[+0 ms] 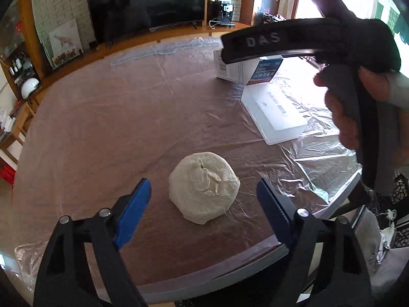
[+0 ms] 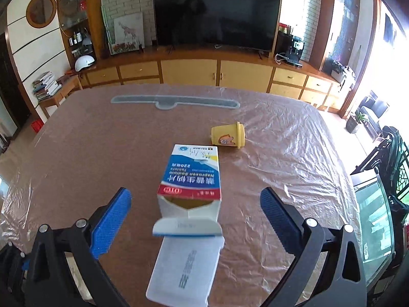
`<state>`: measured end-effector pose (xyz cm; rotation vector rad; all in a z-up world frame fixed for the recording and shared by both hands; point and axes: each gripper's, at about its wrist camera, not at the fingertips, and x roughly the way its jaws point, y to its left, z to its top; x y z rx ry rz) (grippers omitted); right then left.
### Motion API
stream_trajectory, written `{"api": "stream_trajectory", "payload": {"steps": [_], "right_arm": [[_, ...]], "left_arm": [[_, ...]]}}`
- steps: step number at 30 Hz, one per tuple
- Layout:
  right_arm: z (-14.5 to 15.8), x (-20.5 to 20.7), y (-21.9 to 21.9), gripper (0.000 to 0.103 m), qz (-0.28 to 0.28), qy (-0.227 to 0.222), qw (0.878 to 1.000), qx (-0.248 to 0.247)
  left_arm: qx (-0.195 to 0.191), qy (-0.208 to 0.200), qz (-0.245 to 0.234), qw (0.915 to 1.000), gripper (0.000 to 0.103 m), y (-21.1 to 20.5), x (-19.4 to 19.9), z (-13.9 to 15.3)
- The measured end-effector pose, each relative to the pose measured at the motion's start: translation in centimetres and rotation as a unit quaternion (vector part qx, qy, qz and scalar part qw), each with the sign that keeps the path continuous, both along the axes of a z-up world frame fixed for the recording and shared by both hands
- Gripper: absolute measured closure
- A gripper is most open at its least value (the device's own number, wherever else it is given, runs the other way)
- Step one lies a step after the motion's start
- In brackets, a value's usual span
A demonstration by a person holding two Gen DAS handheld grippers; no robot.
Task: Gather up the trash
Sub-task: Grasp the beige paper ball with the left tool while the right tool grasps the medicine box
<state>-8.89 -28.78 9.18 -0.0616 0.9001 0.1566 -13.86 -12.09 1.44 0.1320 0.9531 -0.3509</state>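
Observation:
A crumpled white paper ball (image 1: 203, 187) lies on the plastic-covered table (image 1: 107, 128), just ahead of and between the fingers of my open left gripper (image 1: 203, 199). My open right gripper (image 2: 195, 212) hovers over an opened blue-and-white medicine box (image 2: 192, 176), its flap toward me, with a white leaflet (image 2: 186, 268) lying below it. The box (image 1: 242, 73) and leaflet (image 1: 277, 112) also show in the left wrist view, partly hidden by the right gripper's black body (image 1: 332, 43). A small yellow cup (image 2: 228, 135) lies on its side beyond the box.
A clear plastic sheet covers the brown table (image 2: 89, 153). A TV (image 2: 217, 15) and wooden cabinets (image 2: 191, 73) stand behind it. The table's near edge (image 1: 230, 276) is below my left gripper. A glass-topped stand (image 2: 373, 217) and black chairs are at the right.

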Motion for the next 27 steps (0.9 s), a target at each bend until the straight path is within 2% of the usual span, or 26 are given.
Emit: {"api": "stream_trajectory", "payload": {"steps": [2, 5, 7, 12, 14, 17, 20, 27], "right_arm": [[-0.4, 0.6, 0.1, 0.006, 0.001, 0.009, 1.000, 0.010], [-0.7, 1.1, 0.5, 0.014, 0.007, 0.018, 1.000, 0.013], [-1.0, 1.5, 0.8, 0.018, 0.014, 0.025, 1.000, 0.013], [-1.8, 2.1, 0.9, 0.044, 0.011, 0.048, 0.998, 0.024], [-2.1, 2.5, 0.5, 0.053, 0.009, 0.062, 0.997, 0.040], [-2.3, 2.6, -0.1, 0.058, 0.004, 0.069, 0.996, 0.064], [-2.2, 2.8, -0.3, 0.058, 0.009, 0.070, 0.994, 0.081], [-0.5, 1.7, -0.8, 0.058, 0.019, 0.047, 0.993, 0.105]], "left_arm": [[-0.005, 0.005, -0.003, 1.0000, 0.023, 0.2, 0.2, -0.2], [-0.011, 0.012, -0.010, 0.9998, 0.027, 0.3, 0.5, -0.4], [-0.015, 0.017, -0.015, 0.9996, 0.033, 0.2, 0.7, -0.5], [-0.008, 0.016, -0.022, 0.9996, 0.050, -0.1, 0.8, -0.5], [-0.009, 0.016, -0.025, 0.9995, 0.050, -0.1, 0.7, -0.4], [-0.007, 0.013, -0.034, 0.9993, 0.050, -0.3, 0.4, -0.4], [-0.002, 0.007, -0.039, 0.9992, 0.050, -0.5, 0.2, -0.3], [-0.013, -0.003, -0.031, 0.9994, 0.050, -0.4, 0.0, 0.5]]}}
